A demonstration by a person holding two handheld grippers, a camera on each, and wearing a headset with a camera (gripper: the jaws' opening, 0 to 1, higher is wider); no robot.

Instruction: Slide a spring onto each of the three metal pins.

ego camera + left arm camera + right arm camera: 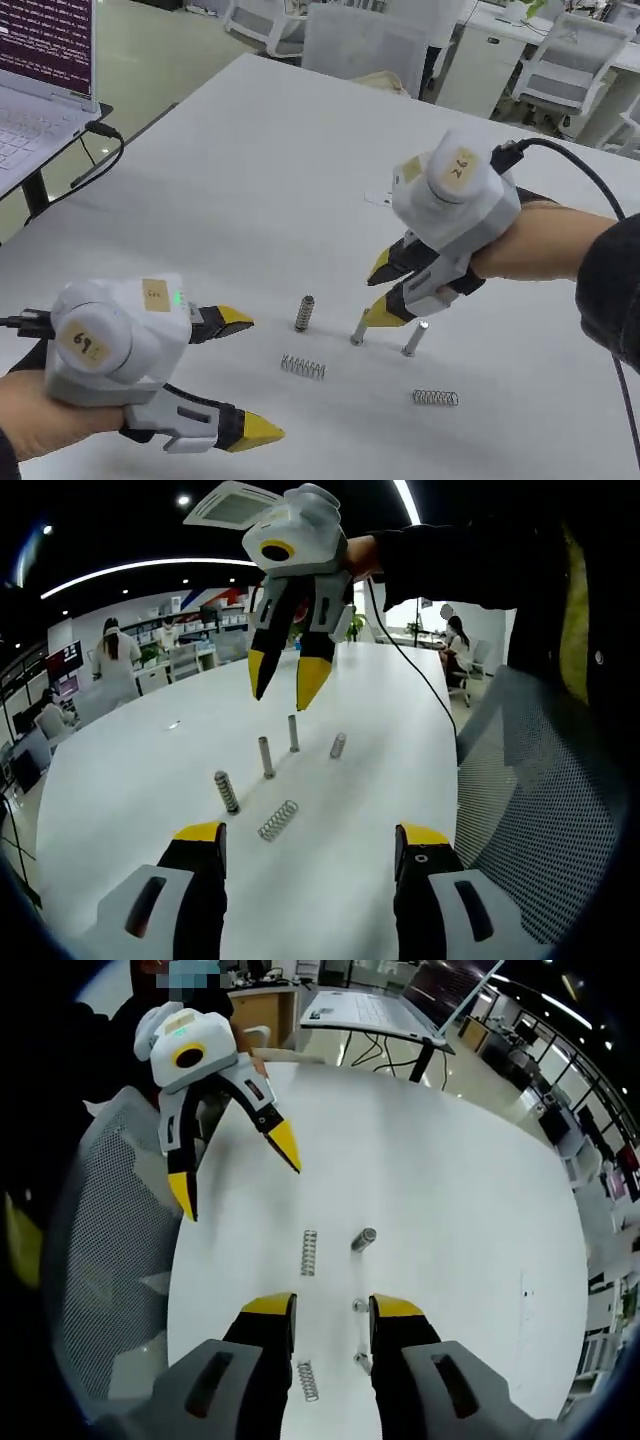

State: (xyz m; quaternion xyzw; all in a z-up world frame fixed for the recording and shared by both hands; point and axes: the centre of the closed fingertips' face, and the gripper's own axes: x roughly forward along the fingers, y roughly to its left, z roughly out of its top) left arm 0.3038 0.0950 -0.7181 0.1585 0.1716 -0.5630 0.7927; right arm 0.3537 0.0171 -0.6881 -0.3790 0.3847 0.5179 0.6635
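So, closest in, the white left gripper with yellow-tipped black jaws (248, 375) is being held low over the big white tabletop (250, 180). Its jaws are being held wide apart with nothing between them. Just past it, two loose coiled steel springs are lying flat on the table. The near spring (303, 367) is sitting just beyond the left gripper's jaws, and the other spring (435, 398) is off to the right, well apart from it. Behind those, three short upright metal pins are lined up in a row. The leftmost pin (305, 313) is already being hugged by a third spring, while the middle pin (358, 327) and the right-hand pin (415, 338) are standing bare. The matching white right gripper (380, 292) is being hovered just above those two bare pins, pointed down at them. Its jaws are being held to a narrow gap and nothing is being gripped. Farther back, an open silver laptop (40, 60) with a black cable (105, 150) is parked at the table's left edge. Grey office chairs (360, 45) are being shown beyond the far end.
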